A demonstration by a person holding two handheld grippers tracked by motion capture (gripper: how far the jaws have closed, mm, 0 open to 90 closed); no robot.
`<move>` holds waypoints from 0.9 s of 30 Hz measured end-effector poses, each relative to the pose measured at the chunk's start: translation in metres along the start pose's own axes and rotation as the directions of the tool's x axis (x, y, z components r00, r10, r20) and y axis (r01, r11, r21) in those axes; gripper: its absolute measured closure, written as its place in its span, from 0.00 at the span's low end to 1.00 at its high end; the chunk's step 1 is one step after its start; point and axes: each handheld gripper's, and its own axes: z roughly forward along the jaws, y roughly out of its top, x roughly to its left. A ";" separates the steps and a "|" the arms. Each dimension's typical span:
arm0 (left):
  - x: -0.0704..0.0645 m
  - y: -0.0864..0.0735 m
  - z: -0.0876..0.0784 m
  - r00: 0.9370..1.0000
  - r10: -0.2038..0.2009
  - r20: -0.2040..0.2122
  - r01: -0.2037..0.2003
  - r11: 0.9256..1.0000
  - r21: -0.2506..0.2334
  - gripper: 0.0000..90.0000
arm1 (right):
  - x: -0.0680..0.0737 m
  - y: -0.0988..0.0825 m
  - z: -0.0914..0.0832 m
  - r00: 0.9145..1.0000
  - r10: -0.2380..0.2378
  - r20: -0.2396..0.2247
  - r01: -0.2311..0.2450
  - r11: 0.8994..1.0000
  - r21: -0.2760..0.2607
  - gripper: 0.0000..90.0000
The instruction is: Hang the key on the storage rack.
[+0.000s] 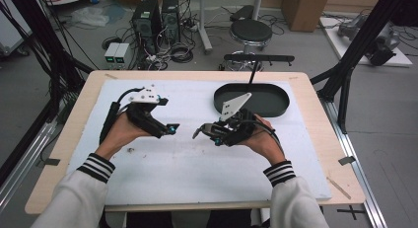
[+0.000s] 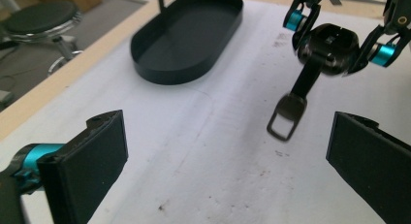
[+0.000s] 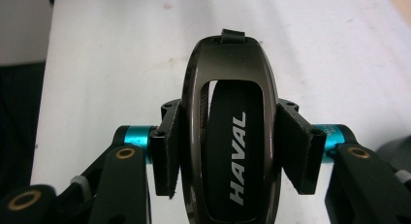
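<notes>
Above the white surface (image 1: 162, 169), my right gripper (image 3: 228, 151) has its jaws clamped on the HAVAL key fob (image 3: 228, 136), near the black tray (image 1: 256, 100). My left gripper (image 2: 228, 151) stands wide open, empty, facing the fob's dangling strap (image 2: 291, 112).

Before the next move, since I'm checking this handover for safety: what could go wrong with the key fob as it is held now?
The right tongs pinch the HAVAL key fob only by its smooth, rounded sides, so it might slip or twist out.

The left tongs stand open and apart from it, giving no support if it drops.

The strap with its metal loop dangles free and could snag on the way to the black oval tray.
</notes>
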 end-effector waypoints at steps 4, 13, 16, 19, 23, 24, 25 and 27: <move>0.002 -0.012 -0.017 0.997 -0.036 -0.070 0.031 0.996 -0.081 0.02 | -0.006 -0.006 -0.009 0.998 0.053 0.025 -0.051 0.997 -0.050 0.53; 0.000 -0.054 -0.057 0.971 -0.153 -0.186 0.103 0.961 -0.257 0.02 | -0.018 -0.017 -0.036 0.975 0.183 0.128 -0.153 0.965 -0.212 0.53; -0.004 -0.071 -0.067 0.964 -0.164 -0.210 0.104 0.957 -0.271 0.02 | -0.023 -0.023 -0.044 0.956 0.230 0.179 -0.182 0.952 -0.247 0.53; -0.007 -0.085 -0.075 0.955 -0.182 -0.236 0.108 0.950 -0.293 0.02 | -0.028 -0.029 -0.051 0.935 0.281 0.217 -0.216 0.936 -0.278 0.53; -0.009 -0.101 -0.082 0.940 -0.203 -0.275 0.115 0.945 -0.308 0.02 | -0.034 -0.035 -0.060 0.909 0.334 0.249 -0.253 0.917 -0.309 0.53; -0.009 -0.103 -0.082 0.937 -0.205 -0.281 0.114 0.944 -0.308 0.02 | -0.036 -0.036 -0.062 0.902 0.345 0.261 -0.258 0.913 -0.315 0.53; -0.011 -0.108 -0.084 0.933 -0.206 -0.294 0.111 0.944 -0.311 0.02 | -0.037 -0.037 -0.064 0.895 0.353 0.271 -0.261 0.910 -0.323 0.53; -0.014 -0.115 -0.086 0.929 -0.212 -0.304 0.106 0.938 -0.330 0.02 | -0.041 -0.041 -0.069 0.878 0.381 0.289 -0.275 0.897 -0.346 0.53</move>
